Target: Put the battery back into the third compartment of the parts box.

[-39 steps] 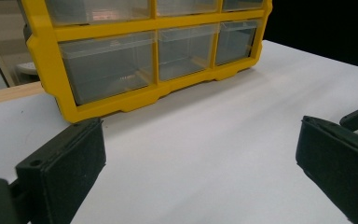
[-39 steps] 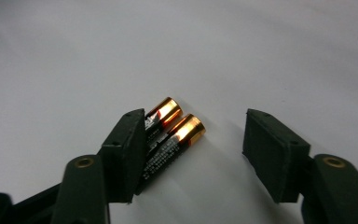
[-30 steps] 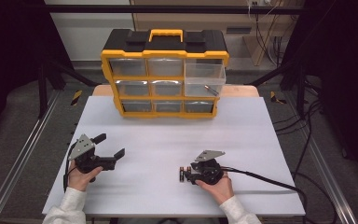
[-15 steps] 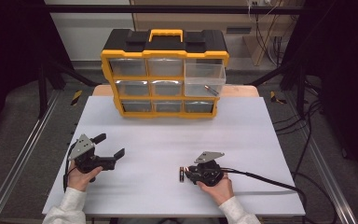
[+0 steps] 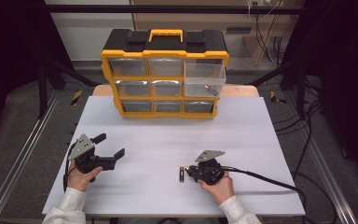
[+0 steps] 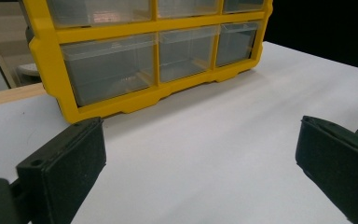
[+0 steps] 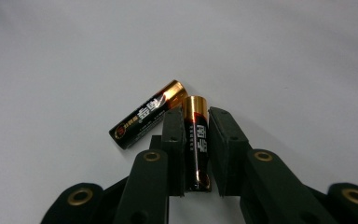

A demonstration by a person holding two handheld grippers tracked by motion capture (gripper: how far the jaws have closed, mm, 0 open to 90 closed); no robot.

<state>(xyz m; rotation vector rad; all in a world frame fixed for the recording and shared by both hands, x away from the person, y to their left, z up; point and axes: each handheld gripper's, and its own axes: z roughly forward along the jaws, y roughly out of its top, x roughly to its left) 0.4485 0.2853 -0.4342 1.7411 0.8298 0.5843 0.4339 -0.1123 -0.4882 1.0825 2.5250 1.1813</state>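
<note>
Two black-and-gold AA batteries lie on the white table point(image 5: 261, 140). In the right gripper view, one battery point(image 7: 196, 140) sits lengthwise between the jaws of my right gripper point(image 7: 196, 114). Those jaws have just been closing and their pads now press on both its sides. The other battery point(image 7: 148, 114) lies slanted just left of the jaws, touching the held one's gold end. In the high view my right gripper point(image 5: 189, 171) rests low at the front centre, with a battery point(image 5: 182, 174) at its tips. My left gripper point(image 5: 111, 145) stands open at the front left, holding nothing.
A yellow drawer organizer point(image 5: 164, 70) with clear drawers stands at the table's far edge; its upper right drawer point(image 5: 205, 81) is pulled out. The organizer point(image 6: 46, 60) fills the top of the left gripper view beyond the wide-apart fingers point(image 6: 65, 172). A black cable point(image 5: 270, 179) trails right.
The right gripper's jaws have drawn together onto the battery. Both hands have stayed in place.
</note>
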